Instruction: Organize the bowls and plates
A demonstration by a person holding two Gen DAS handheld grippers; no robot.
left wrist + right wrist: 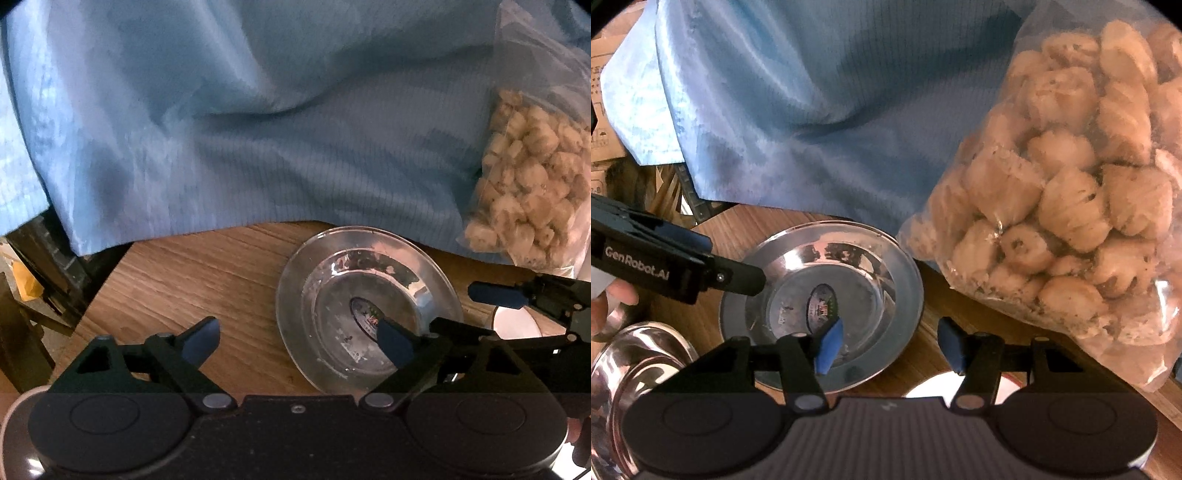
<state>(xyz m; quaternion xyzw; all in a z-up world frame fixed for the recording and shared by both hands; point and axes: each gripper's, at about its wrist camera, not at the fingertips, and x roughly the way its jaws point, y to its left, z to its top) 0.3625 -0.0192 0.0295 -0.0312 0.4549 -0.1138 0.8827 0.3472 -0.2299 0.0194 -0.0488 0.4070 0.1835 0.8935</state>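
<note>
Looks like a home kitchen or dining spot: wooden table point(207, 273), steel plate point(369, 306), bag of snacks point(1071, 206), blue cloth point(258, 129), steel bowl point(635, 354).

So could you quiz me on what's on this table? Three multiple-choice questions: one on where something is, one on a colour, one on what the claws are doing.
1. Where does the clear bag of snacks lie relative to the steel plate in the right wrist view?
A. To its right
B. On top of it
C. To its left

2. What colour is the cloth behind the plate?
A. Red
B. Light blue
C. Green

3. How does the right claw stand?
A. Shut on the plate
C. Shut on the bag
B. Open, holding nothing

Answers: 1 A, the bag sits right of the plate's rim. 2 B, the fabric is pale blue. 3 B, its blue-padded fingers stand apart with nothing between them.
</note>
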